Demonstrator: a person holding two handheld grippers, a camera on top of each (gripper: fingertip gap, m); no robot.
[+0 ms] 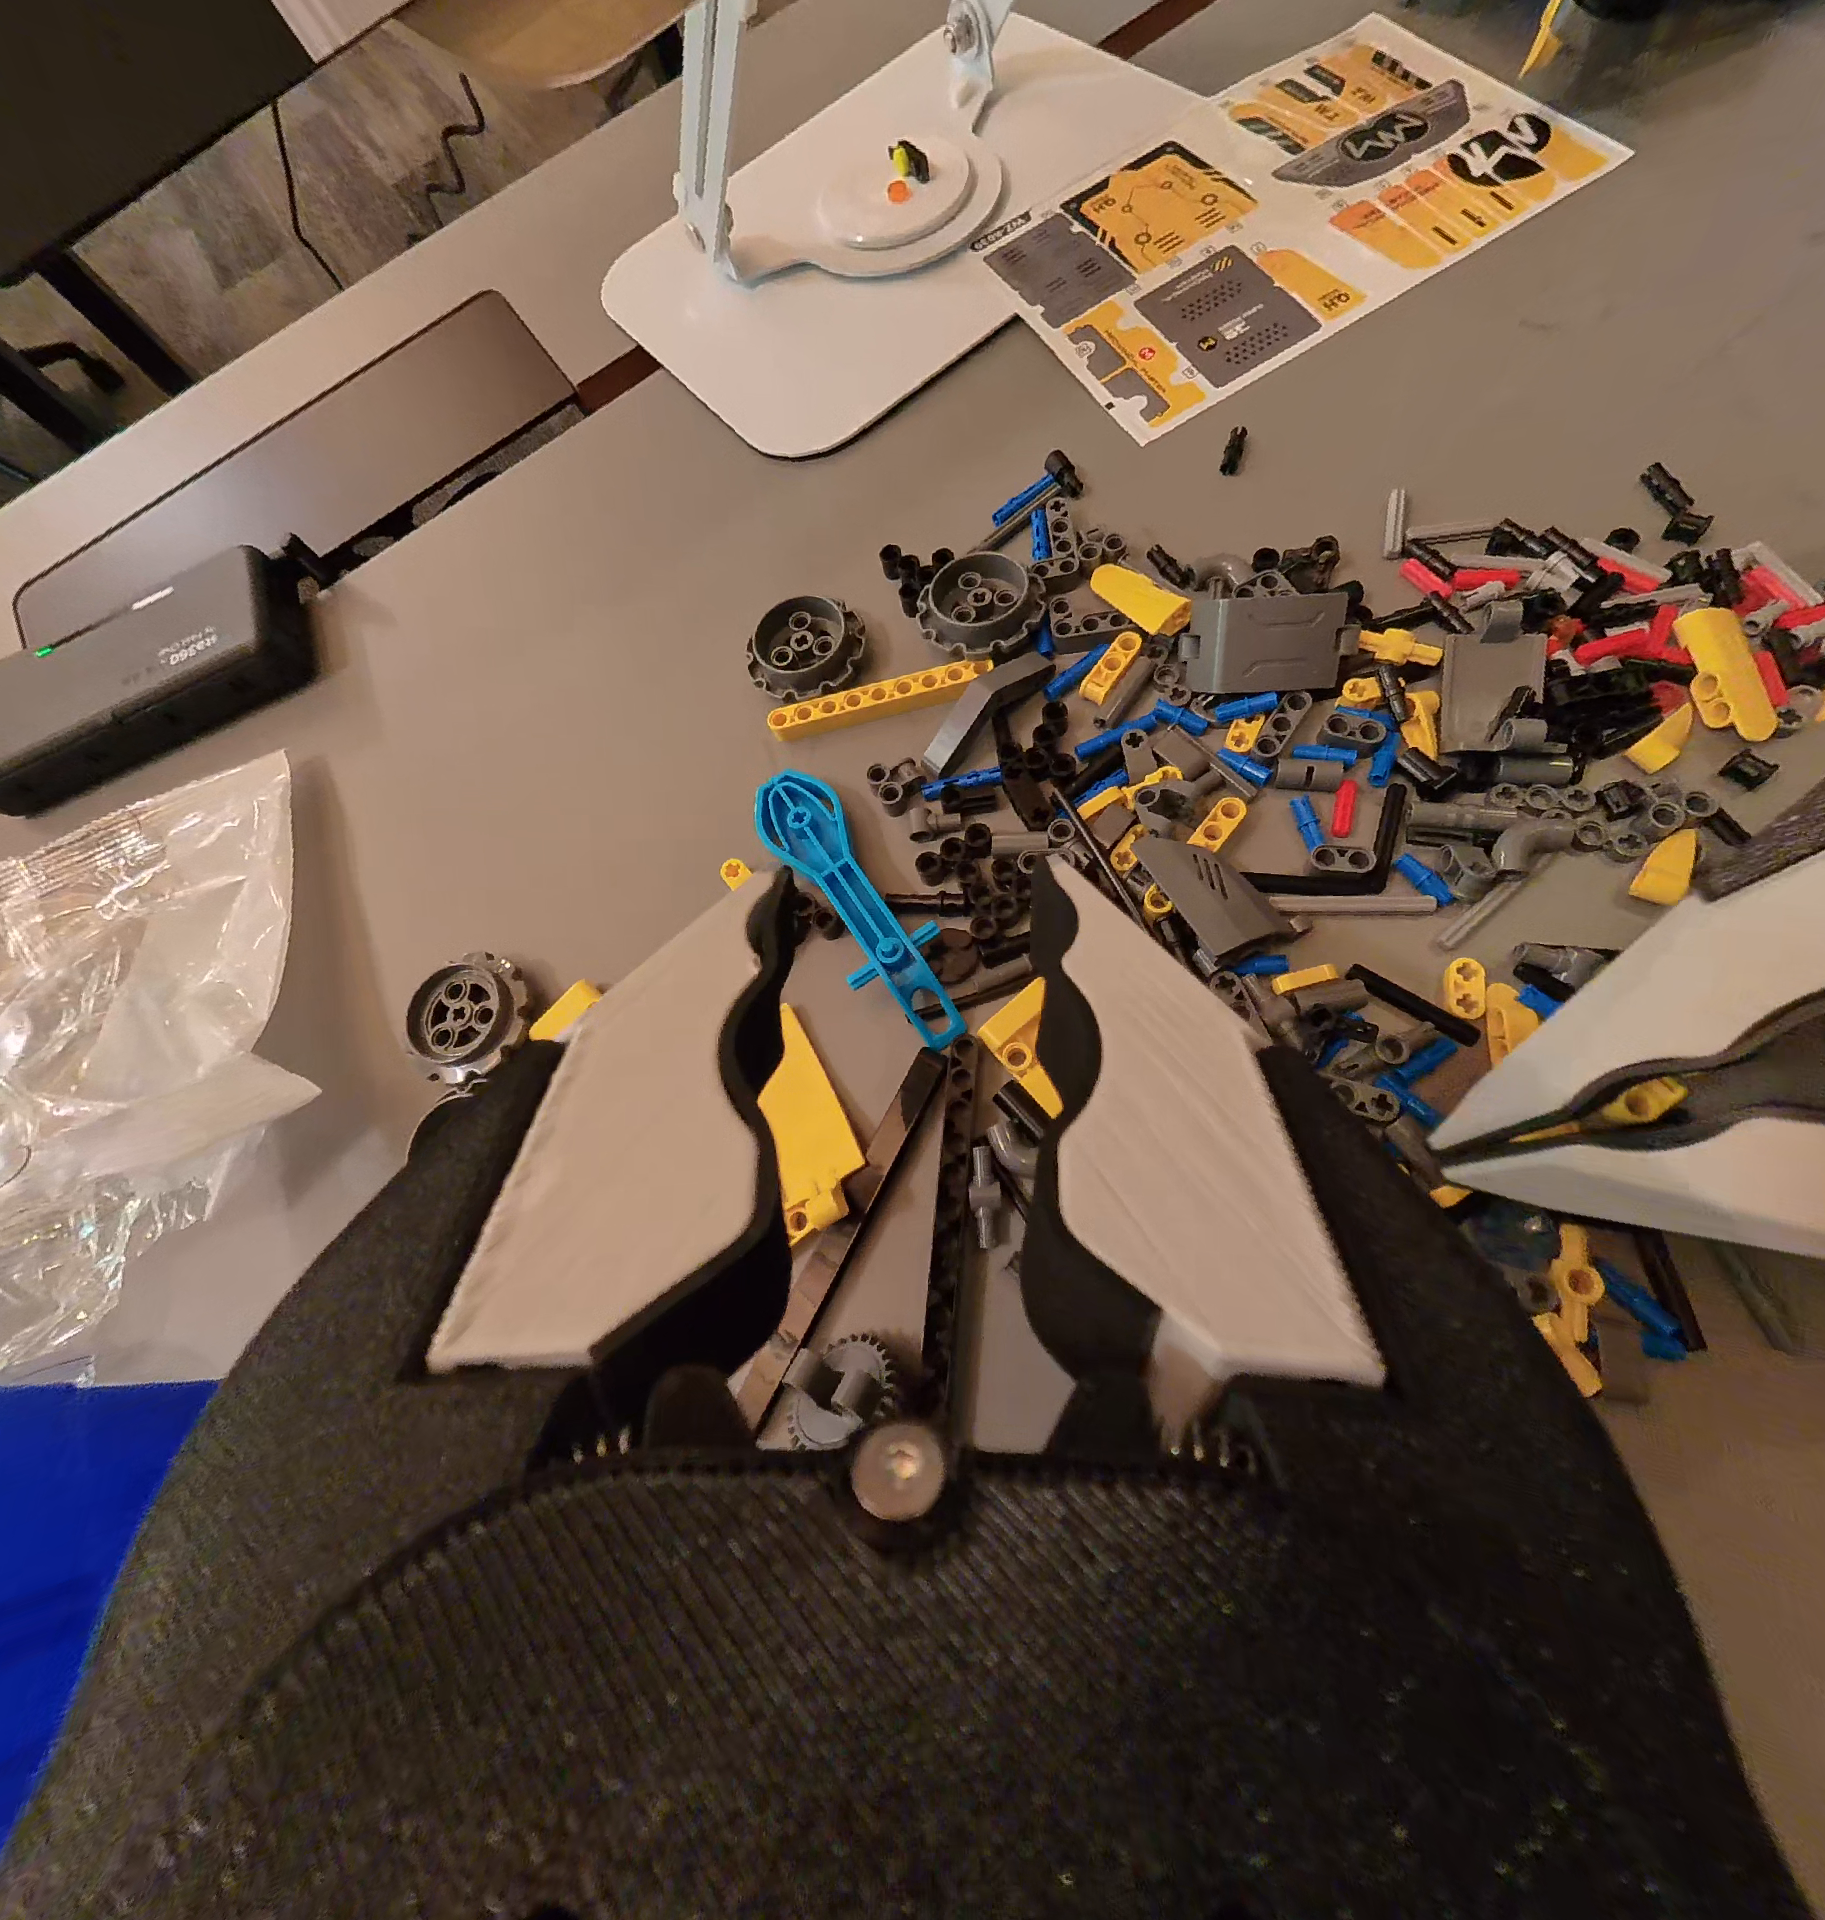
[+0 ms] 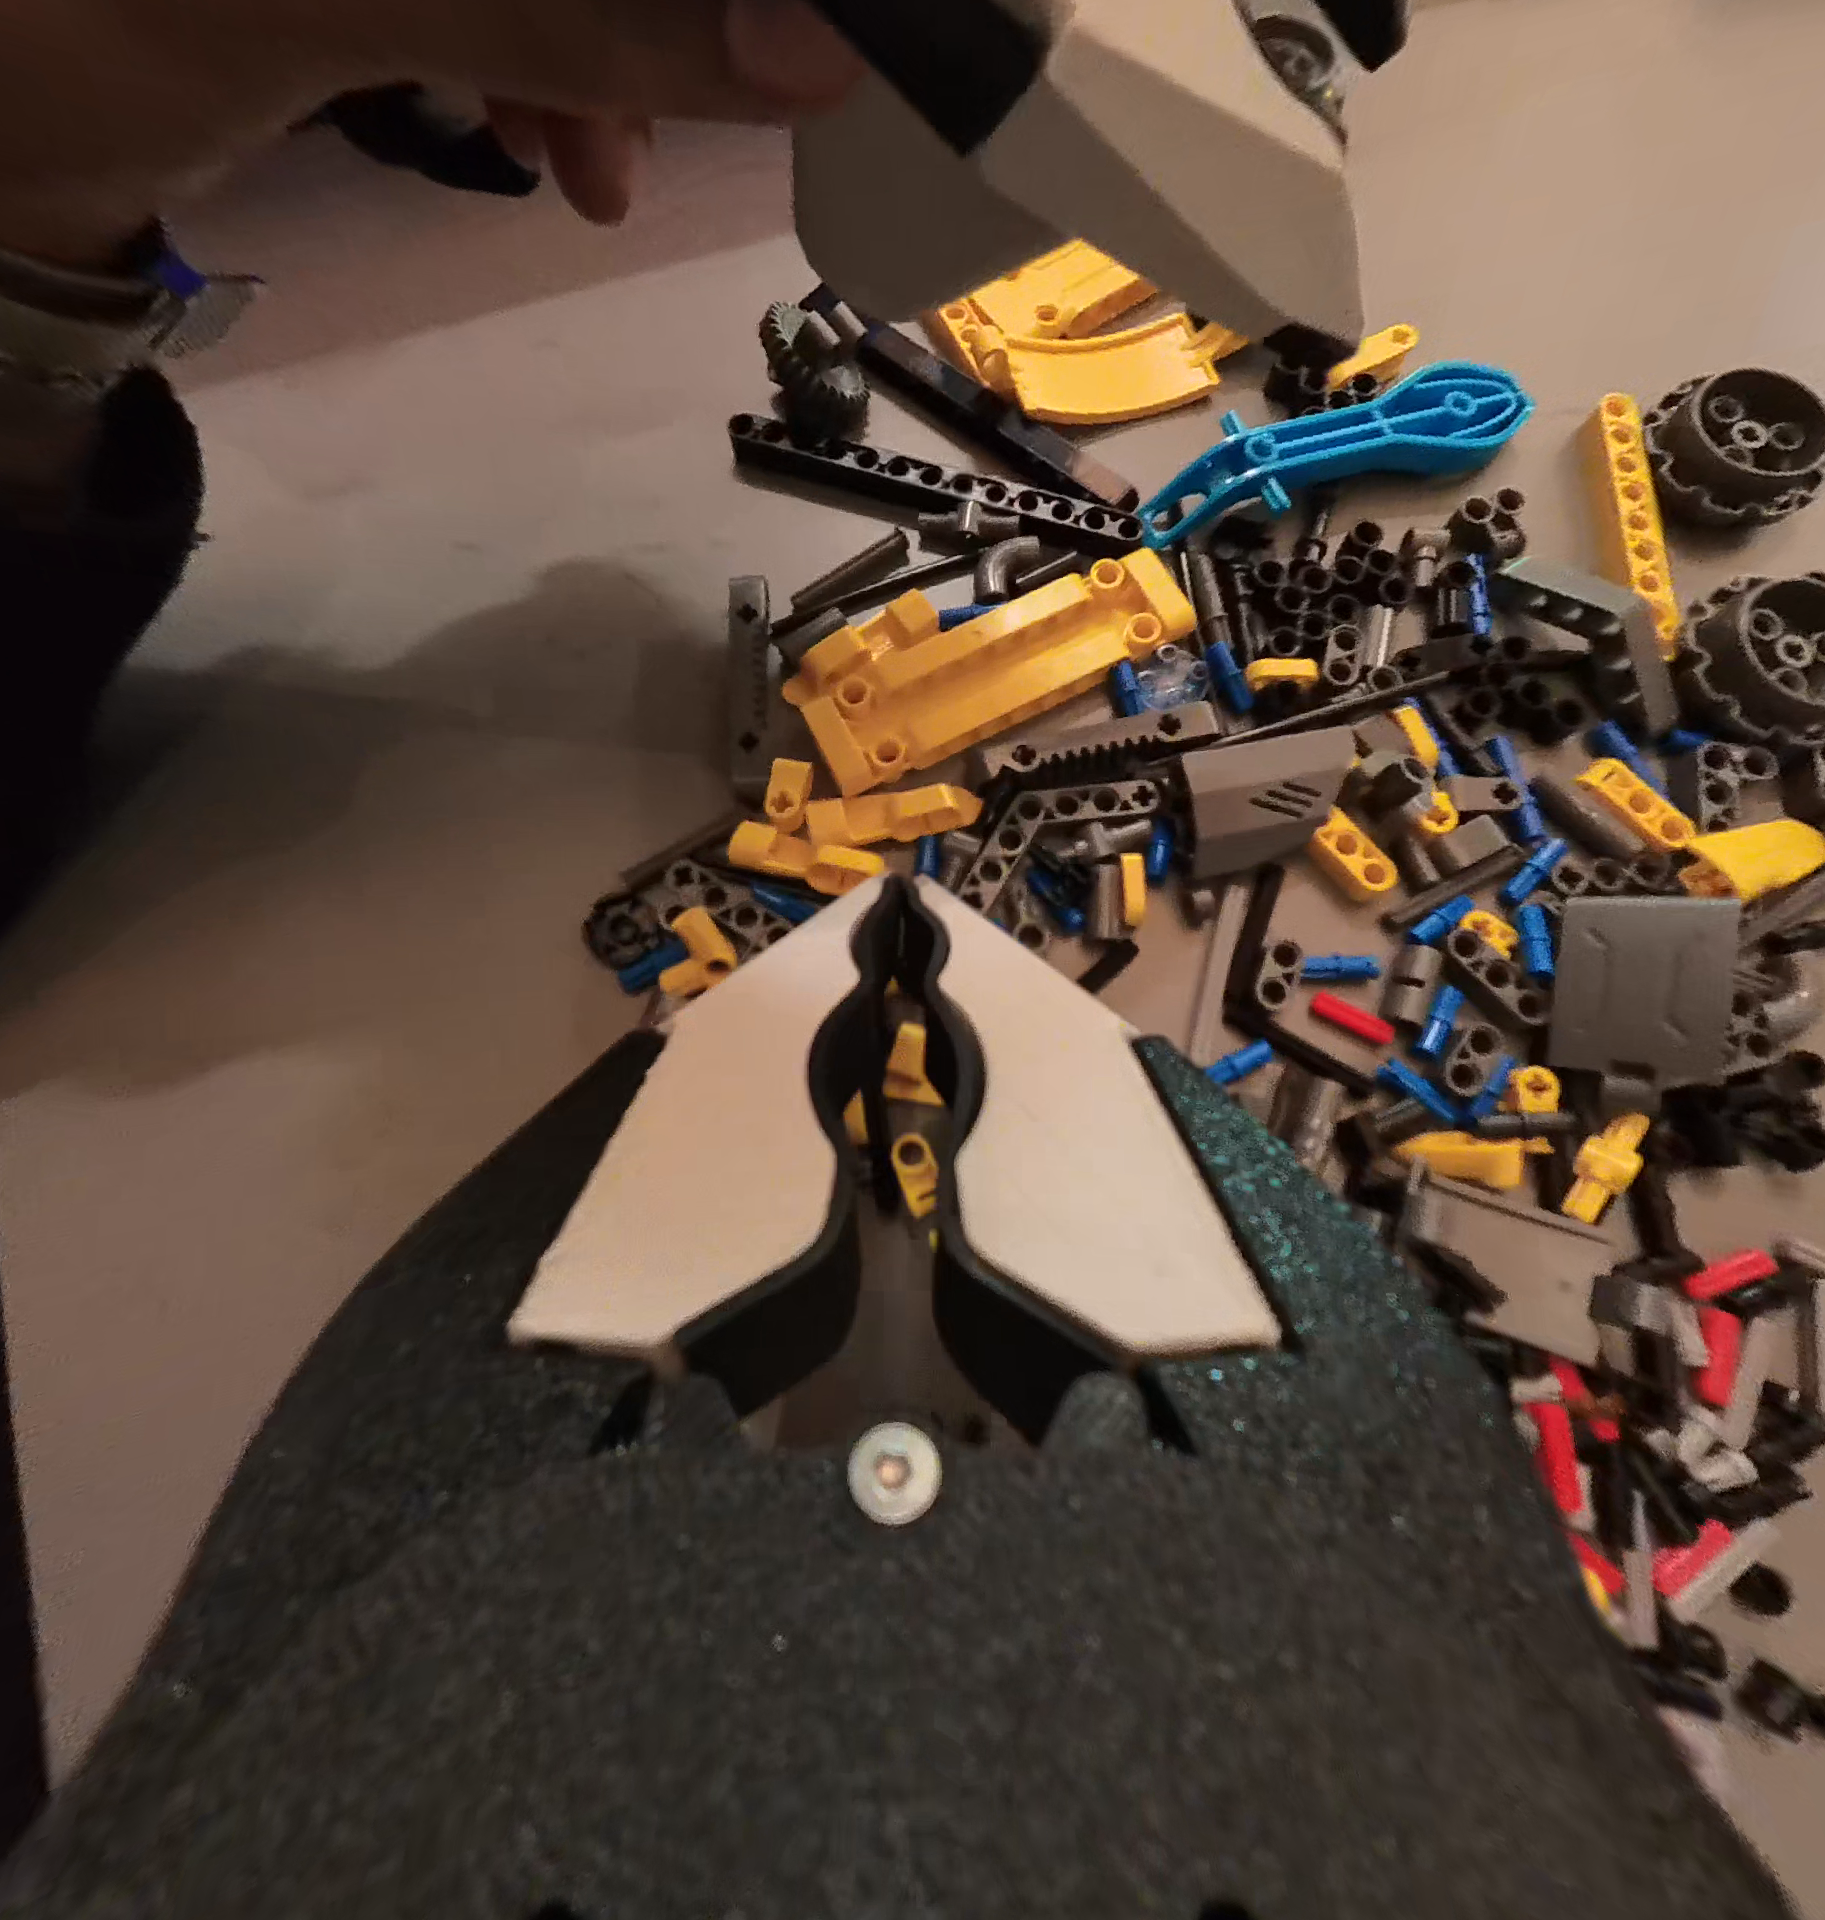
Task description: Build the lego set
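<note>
The left claw (image 1: 908, 894) hangs wide open over the near edge of a pile of small plastic building pieces (image 1: 1303, 748). It holds nothing. Between its two grey fingers (image 1: 638, 1122) lie a light blue tool-shaped piece (image 1: 846, 904), a yellow wedge panel (image 1: 799, 1122) and a long black beam with holes (image 1: 949, 1195). A small grey toothed wheel (image 1: 464, 1023) lies just beside the left finger, on the outer side.

The right claw (image 2: 895, 904) is nearly closed; its tips meet at the front, with only a narrow wavy gap behind them. A thin dark piece seems to stand in this gap, but I cannot tell if the claw really grips it. Small yellow connector pieces (image 2: 913, 1158) show through the gap, on the surface (image 2: 420, 540) below. In the left wrist view the right claw comes in from the right edge, with a yellow bit visible in its slit.

Just ahead of the right claw lies a large yellow panel with round holes (image 2: 981, 665), and behind it a curved yellow panel (image 2: 1084, 353), partly under the left claw. Two dark grey wheel hubs (image 2: 1739, 447) rest at the far right of the pile.

Farther away on the grey surface are a sticker sheet in yellow and grey (image 1: 1303, 218), the white base of a stand (image 1: 835, 301), a dark box with a green light (image 1: 129, 675) and crumpled clear plastic bags (image 1: 97, 1039). A person's hand (image 2: 596, 114) shows at the top of the right wrist view.
</note>
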